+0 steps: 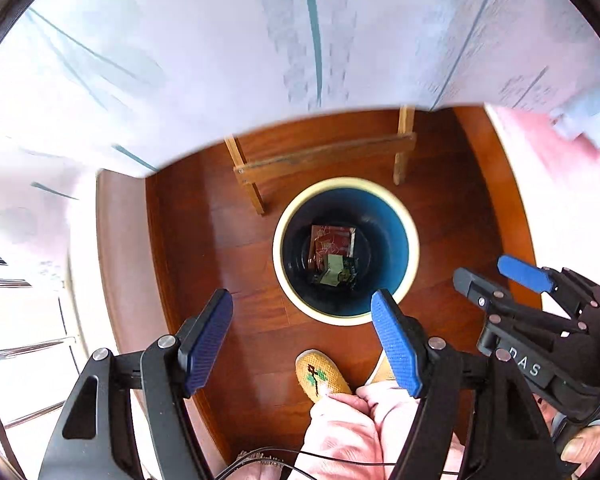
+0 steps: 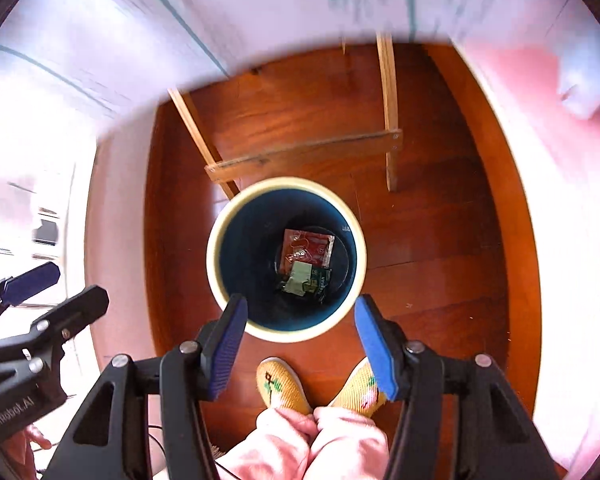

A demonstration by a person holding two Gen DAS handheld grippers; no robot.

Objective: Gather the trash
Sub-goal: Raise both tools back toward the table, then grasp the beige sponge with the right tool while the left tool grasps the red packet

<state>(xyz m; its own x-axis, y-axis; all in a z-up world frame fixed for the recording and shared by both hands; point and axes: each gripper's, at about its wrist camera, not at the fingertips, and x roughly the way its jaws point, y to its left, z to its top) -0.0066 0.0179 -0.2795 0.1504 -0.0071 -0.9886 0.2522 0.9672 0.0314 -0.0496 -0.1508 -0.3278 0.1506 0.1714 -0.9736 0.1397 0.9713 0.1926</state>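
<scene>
A round trash bin with a cream rim (image 1: pixel 278 248) (image 2: pixel 214 260) and a dark blue inside stands on the wooden floor. At its bottom lie a red wrapper (image 1: pixel 332 242) (image 2: pixel 308 246) and a green and white wrapper (image 1: pixel 340 270) (image 2: pixel 308 280). My left gripper (image 1: pixel 302 300) (image 2: pixel 76 282) hangs open over the bin's near left edge and the floor, nothing between its blue pads. High over the bin's near side, my right gripper (image 2: pixel 300 304) (image 1: pixel 482 270) also stands open and empty.
A wooden frame with a crossbar (image 1: pixel 324 156) (image 2: pixel 300 152) stands just behind the bin, under a white-covered tabletop (image 1: pixel 220 60). A person's yellow slippers (image 2: pixel 280 388) and pink trouser legs (image 2: pixel 300 440) are at the near side. Pink fabric (image 1: pixel 560 200) lies to the right.
</scene>
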